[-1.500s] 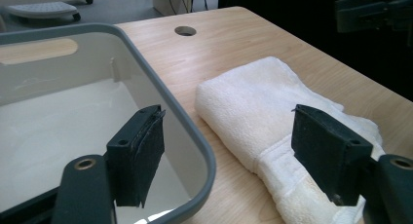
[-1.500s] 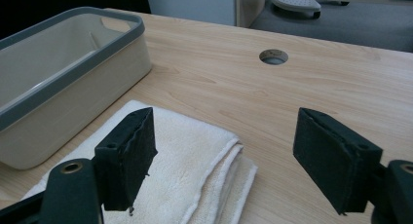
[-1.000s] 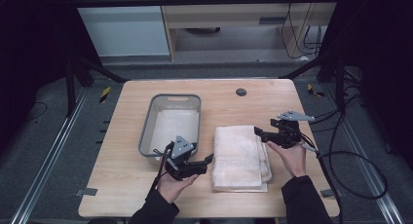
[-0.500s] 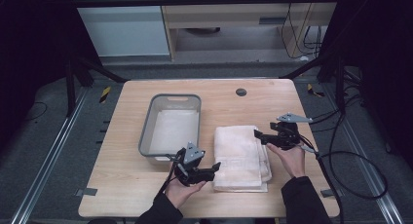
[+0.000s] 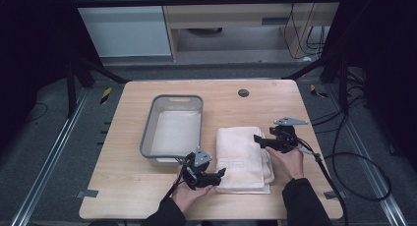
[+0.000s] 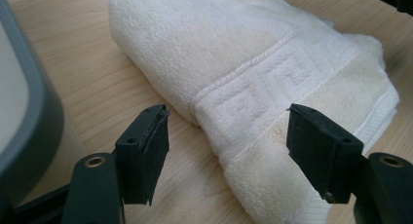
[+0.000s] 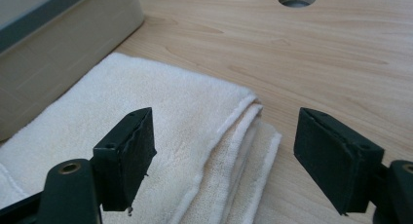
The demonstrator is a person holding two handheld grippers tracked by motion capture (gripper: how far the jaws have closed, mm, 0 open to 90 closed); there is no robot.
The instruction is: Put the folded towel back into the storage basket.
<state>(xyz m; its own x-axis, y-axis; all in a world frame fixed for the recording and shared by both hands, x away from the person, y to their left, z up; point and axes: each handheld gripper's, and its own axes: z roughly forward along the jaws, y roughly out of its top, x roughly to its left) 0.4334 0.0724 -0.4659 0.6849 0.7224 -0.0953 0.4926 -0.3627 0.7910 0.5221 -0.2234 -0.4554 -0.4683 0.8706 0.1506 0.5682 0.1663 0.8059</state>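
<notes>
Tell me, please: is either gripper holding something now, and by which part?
Nothing is held. The left gripper is open around the near corner of the folded towel; the right gripper is open over its far edge.

Fluffy cloth towel (image 6: 253, 68) — matt wooden table (image 5: 275, 103)

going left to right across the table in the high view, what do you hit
grey bin → left gripper → folded white towel → right gripper, with its hand further right
</notes>
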